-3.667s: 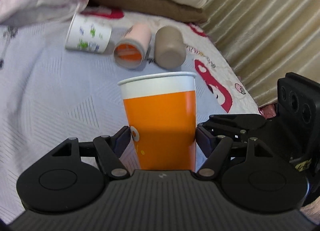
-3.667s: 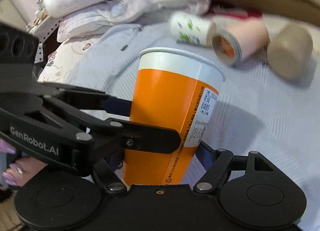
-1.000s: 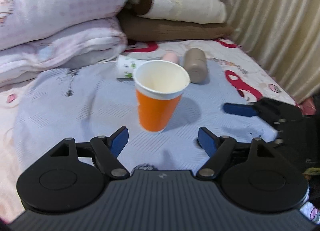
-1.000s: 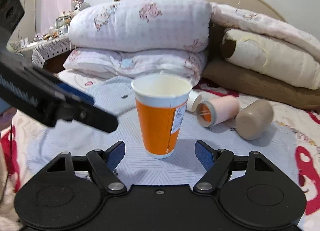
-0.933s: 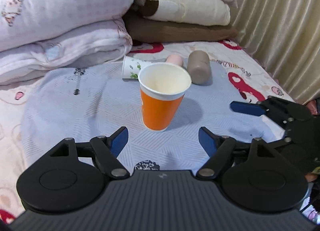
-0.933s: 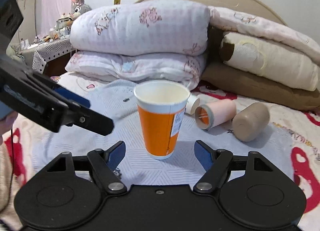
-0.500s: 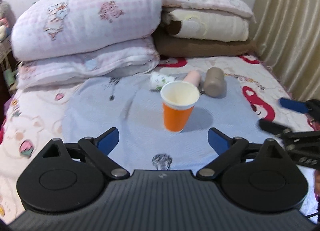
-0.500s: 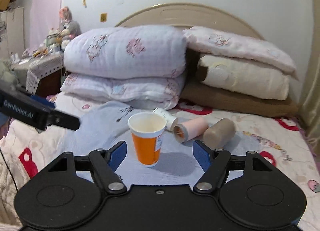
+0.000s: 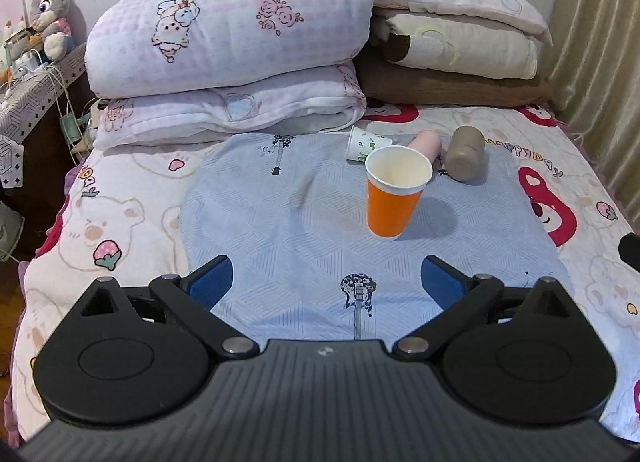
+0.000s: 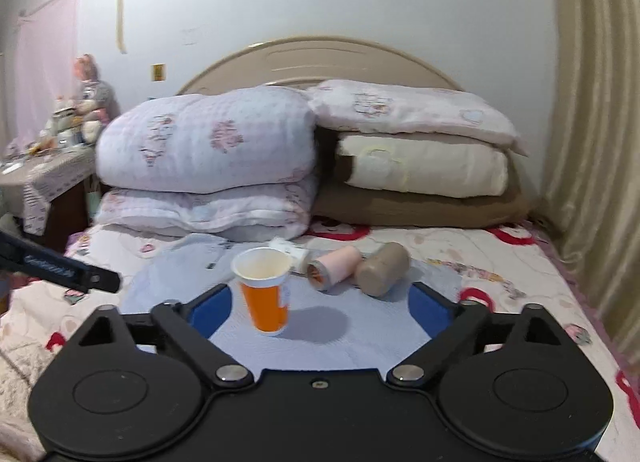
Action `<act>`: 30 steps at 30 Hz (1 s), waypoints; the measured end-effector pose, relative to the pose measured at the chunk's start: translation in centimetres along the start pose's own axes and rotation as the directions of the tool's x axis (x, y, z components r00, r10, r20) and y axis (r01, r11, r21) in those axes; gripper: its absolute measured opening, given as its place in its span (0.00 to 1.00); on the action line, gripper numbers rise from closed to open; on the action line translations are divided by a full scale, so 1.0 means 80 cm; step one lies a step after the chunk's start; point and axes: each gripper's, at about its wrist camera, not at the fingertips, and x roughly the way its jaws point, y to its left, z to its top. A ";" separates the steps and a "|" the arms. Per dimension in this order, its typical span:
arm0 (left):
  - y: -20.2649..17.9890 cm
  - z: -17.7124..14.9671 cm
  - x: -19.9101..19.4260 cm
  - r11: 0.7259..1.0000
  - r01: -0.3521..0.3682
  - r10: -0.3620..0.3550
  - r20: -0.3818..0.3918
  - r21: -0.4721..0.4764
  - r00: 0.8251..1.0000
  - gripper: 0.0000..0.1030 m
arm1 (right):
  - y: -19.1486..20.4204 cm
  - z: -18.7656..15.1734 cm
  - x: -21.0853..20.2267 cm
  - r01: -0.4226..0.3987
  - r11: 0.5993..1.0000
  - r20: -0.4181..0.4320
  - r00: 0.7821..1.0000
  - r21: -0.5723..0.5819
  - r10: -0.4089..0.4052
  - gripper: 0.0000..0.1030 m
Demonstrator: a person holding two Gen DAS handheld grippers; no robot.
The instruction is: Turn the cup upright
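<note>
Your orange paper cup [image 9: 394, 191] stands upright, mouth open, on the blue quilted mat [image 9: 280, 221] in the middle of the bed. Your left gripper [image 9: 325, 276] and right gripper [image 10: 320, 302] both spread wide, holding nothing, well apart from the cup. Only your right view shows the curved headboard [image 10: 320, 57]; only your left view shows the mat's guitar print. Behind the cup lie 3 cups on their sides: white printed [image 9: 364, 143], pink [image 9: 427, 143], smooth taupe [image 9: 465, 153]. Open mat lies left of the cup; soft stacked pillows [image 9: 228, 45] bound the far edge.
</note>
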 end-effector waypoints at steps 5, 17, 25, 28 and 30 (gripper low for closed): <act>-0.002 -0.004 -0.016 1.000 -0.031 0.032 0.031 -0.002 0.999 0.99 | 0.003 -0.005 -0.007 0.030 0.999 -0.019 0.999 0.010 -0.030 0.98; -0.005 -0.014 -0.015 0.999 -0.048 0.048 0.001 0.007 0.999 0.99 | 0.001 -0.010 -0.005 0.063 0.997 -0.060 0.996 0.048 -0.061 0.98; 0.006 -0.014 -0.001 0.998 -0.054 0.053 -0.031 -0.019 0.998 0.99 | 0.001 -0.007 0.000 0.068 0.997 -0.081 0.995 0.047 -0.064 0.98; 0.007 -0.013 0.002 0.998 -0.060 0.059 -0.040 -0.025 0.997 0.99 | 0.001 -0.006 0.000 0.068 0.997 -0.082 0.995 0.047 -0.064 0.98; 0.007 -0.012 0.002 0.998 -0.062 0.061 -0.044 -0.023 0.997 0.99 | 0.001 -0.006 0.000 0.069 0.997 -0.082 0.995 0.045 -0.065 0.98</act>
